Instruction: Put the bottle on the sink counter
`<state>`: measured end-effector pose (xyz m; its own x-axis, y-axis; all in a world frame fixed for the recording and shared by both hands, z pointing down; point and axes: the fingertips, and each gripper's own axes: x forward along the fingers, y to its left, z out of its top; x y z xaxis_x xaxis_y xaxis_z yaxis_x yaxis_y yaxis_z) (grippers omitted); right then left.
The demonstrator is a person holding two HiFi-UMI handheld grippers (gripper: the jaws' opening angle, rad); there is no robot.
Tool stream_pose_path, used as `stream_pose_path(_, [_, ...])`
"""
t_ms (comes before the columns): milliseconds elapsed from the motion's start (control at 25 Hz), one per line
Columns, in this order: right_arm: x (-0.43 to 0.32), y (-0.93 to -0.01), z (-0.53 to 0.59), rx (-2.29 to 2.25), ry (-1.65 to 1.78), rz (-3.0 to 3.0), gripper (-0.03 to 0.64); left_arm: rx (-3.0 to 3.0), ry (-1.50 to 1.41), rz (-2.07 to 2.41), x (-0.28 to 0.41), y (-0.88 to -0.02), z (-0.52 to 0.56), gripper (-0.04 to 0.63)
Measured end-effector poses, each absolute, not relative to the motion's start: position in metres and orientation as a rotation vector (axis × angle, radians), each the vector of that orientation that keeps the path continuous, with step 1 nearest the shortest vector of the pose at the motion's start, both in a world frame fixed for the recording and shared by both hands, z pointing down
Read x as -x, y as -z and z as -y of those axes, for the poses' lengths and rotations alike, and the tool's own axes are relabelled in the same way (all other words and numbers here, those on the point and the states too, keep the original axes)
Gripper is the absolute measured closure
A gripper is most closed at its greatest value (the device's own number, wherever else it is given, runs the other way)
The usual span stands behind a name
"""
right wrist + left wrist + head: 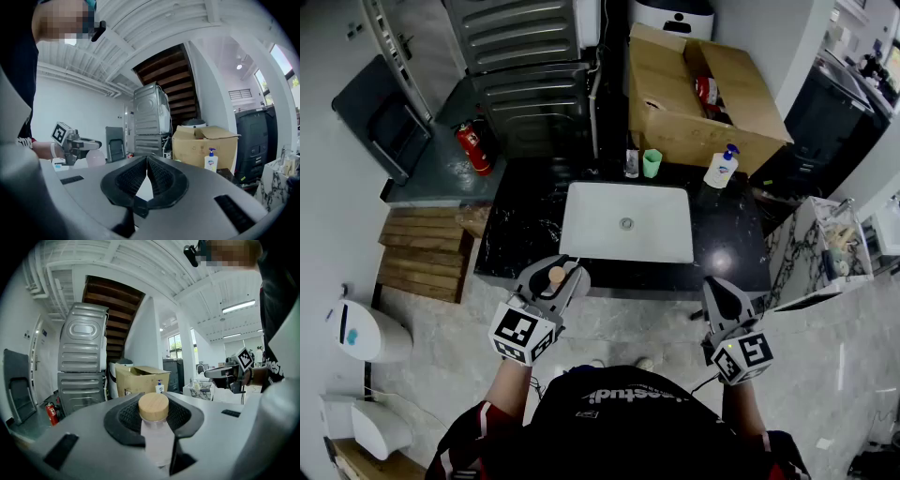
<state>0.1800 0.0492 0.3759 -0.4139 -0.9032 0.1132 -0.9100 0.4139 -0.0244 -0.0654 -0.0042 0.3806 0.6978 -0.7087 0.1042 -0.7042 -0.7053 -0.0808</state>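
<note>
Our left tongs (561, 269) pinch the bottle (153, 408), cap pointing forward along them, just short of the black surface (525, 225) ahead; our right tongs (719, 292) are pressed together, empty.

Far ahead of me two grey machines (525, 66) stand stacked against the white wall, a dark wooden stair (112, 305) rising behind them. To their right sits an open cardboard box (694, 94); to their left, a red fire extinguisher (473, 148) and a dark folded chair (380, 122). The black counter (525, 234) holds a white basin (656, 234). Pale marbled floor (628, 323) lies near me; strip lights (239, 306) glow on the ribbed ceiling.
</note>
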Motion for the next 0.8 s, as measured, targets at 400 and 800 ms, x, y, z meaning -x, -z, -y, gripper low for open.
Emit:
stream_pose_path(400, [-0.178,-0.372,-0.048,-1.626,-0.113,2.588,0.577,2.864,0.188,-1.201,0.059,-0.377,0.006,0.482])
stream_pose_path(800, [-0.186,-0.374,-0.049,-1.626,-0.103,2.611,0.577,2.863,0.188,-1.210,0.051,-0.378,0.005,0.482])
